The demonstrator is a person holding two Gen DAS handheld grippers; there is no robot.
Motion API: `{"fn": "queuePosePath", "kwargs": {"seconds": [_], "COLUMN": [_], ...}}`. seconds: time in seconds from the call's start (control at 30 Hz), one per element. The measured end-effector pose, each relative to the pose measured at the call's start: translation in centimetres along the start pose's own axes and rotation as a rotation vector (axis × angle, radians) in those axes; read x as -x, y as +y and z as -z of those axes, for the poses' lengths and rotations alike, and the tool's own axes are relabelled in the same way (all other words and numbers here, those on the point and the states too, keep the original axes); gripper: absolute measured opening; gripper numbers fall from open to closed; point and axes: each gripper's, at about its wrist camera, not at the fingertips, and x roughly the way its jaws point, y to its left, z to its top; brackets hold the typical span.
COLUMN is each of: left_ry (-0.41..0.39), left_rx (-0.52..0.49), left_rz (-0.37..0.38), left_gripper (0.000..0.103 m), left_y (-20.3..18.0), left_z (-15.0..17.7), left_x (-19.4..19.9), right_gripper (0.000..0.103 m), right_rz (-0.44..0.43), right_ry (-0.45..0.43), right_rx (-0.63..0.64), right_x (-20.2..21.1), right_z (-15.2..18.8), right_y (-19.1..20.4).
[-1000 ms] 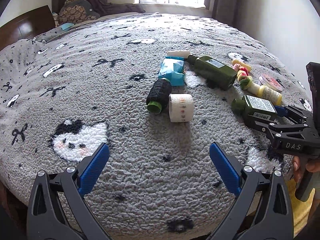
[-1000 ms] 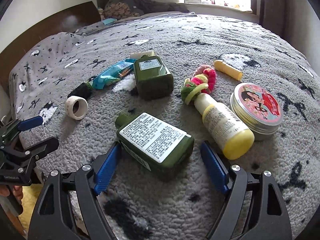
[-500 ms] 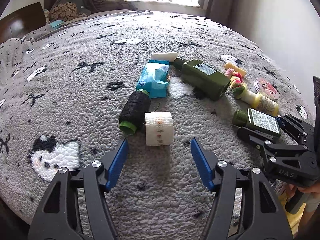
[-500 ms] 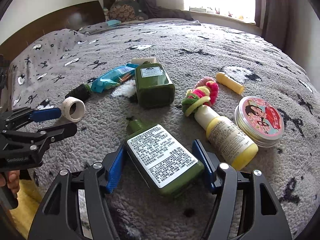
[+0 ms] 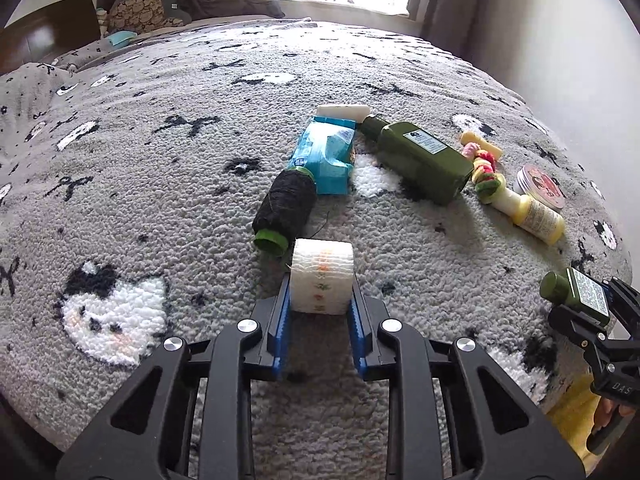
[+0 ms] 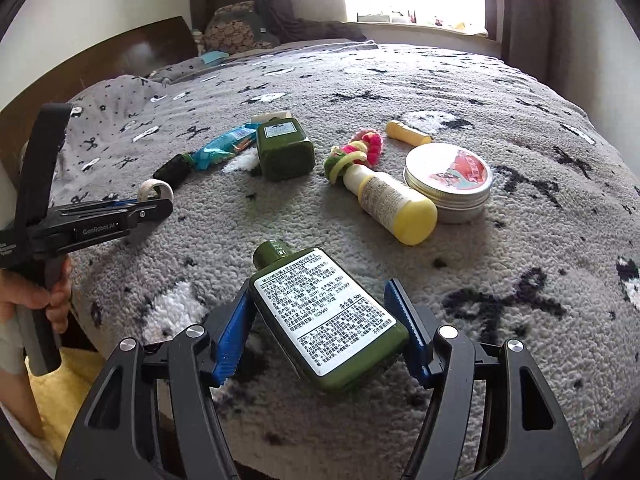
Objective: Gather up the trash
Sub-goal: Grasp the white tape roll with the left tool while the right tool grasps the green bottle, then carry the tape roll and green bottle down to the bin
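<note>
Left wrist view: the left gripper is closing, its 2 blue pads against the ends of the white tape roll on the grey blanket, just beside a black thread spool.

Right wrist view: the right gripper clamps the small green bottle, label up, near the blanket's front edge. A yellow bottle and round tin lie beyond.
</note>
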Motion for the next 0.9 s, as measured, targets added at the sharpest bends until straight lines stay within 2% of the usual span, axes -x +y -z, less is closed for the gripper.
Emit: {"fn": "queuePosePath", "kwargs": {"seconds": [0.23,0.53,0.7,0.9], "left_ry": [-0.003,-0.047,-0.045,-0.002], "left_rx": [-0.028,-0.081,-0.100,-0.127], "left_rz": [0.014,0.047,0.058,0.073], "left_gripper": [0.023,0.023,0.023,0.023], "left_y": [-1.8,-5.6,-7.2,-8.5], "left_z": [3.1,7.3,9.8,13.2], "left_x": [3.3,8.9,10.8,11.2], "right_gripper": [0.066,0.066,0.066,0.066], "right_rz": [0.021,0.062,0.064,0.051], "right_ry": [-0.024,-0.060,-0.034,0.027], "right_rx": [-0.004,0.002,-0.022,-0.032], "right_x": [3.2,8.4,10.3,10.9], "right_z": [1.4,4.2,6.8,10.3], "right_y": [-0.1,0.2,0.1,0.5]}}
